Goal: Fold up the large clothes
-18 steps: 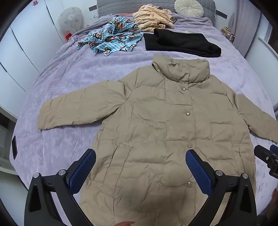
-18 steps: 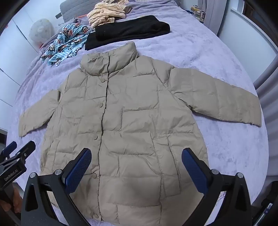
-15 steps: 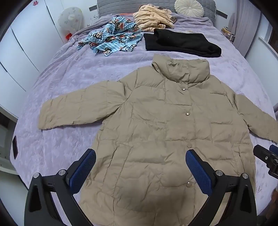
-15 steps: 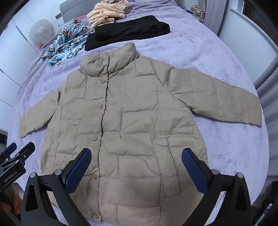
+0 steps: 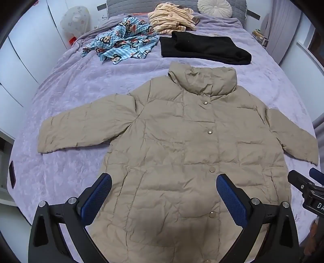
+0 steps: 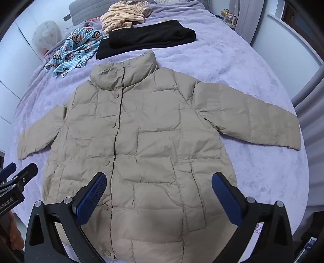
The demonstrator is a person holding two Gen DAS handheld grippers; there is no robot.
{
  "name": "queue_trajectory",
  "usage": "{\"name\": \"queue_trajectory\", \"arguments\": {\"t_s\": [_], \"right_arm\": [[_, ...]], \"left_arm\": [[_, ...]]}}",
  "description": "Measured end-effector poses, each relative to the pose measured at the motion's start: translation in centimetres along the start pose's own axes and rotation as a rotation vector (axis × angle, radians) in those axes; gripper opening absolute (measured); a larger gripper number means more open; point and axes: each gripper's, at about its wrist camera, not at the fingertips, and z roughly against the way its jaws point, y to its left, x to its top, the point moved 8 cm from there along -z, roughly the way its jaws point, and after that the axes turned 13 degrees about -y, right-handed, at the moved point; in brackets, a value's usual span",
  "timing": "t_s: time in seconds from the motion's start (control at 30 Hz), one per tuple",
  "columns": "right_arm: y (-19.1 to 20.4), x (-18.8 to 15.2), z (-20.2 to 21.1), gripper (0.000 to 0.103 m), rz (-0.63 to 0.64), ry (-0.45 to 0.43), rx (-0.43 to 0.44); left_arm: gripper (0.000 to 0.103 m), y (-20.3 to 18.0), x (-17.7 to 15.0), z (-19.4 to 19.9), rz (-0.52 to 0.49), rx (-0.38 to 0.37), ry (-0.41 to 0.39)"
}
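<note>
**A:** Changed over the last half second?

**B:** Almost nothing. Found only a slight drift of view, with no fabric lifted or creased anew.

**A:** Located where, the garment to be folded?

**B:** Spread face up on the bed (image 5: 81,91), directly ahead of and below both tools: the beige padded jacket (image 5: 182,141), snapped closed, collar at the far end, hem nearest. Lay out to the left of the left hand-held gripper (image 5: 163,179), one sleeve (image 5: 81,127). Lay out to the right of the right hand-held gripper (image 6: 159,177), the other sleeve (image 6: 253,119).

**A:** Gripped anything?

**B:** Nothing. Stood at full spread, both pairs of jaws, hovering above the lower body of the jacket, pads clear of the cloth.

**A:** Noted beyond the jacket?

**B:** Past the collar, a folded black garment (image 5: 202,48). Farther off, a blue cartoon-print piece (image 5: 121,44) and a yellow striped one (image 5: 170,18), both heaped and unfolded.

**A:** Meant what for the task?

**B:** Judged as the pause before the first fold: laid flat and smoothed, not yet folded anywhere. Probably called next for a reach outward to a sleeve or side edge, to be brought across the chest. Likely to spring back, being puffy.
</note>
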Motion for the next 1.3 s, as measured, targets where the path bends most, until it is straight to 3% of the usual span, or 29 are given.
{"name": "queue_trajectory", "arguments": {"t_s": [1.3], "right_arm": [[-0.09, 0.15, -0.58, 0.103, 0.022, 0.006, -0.017]], "left_arm": [[0.103, -0.81, -0.28, -1.01, 0.006, -0.023, 0.027]]}}
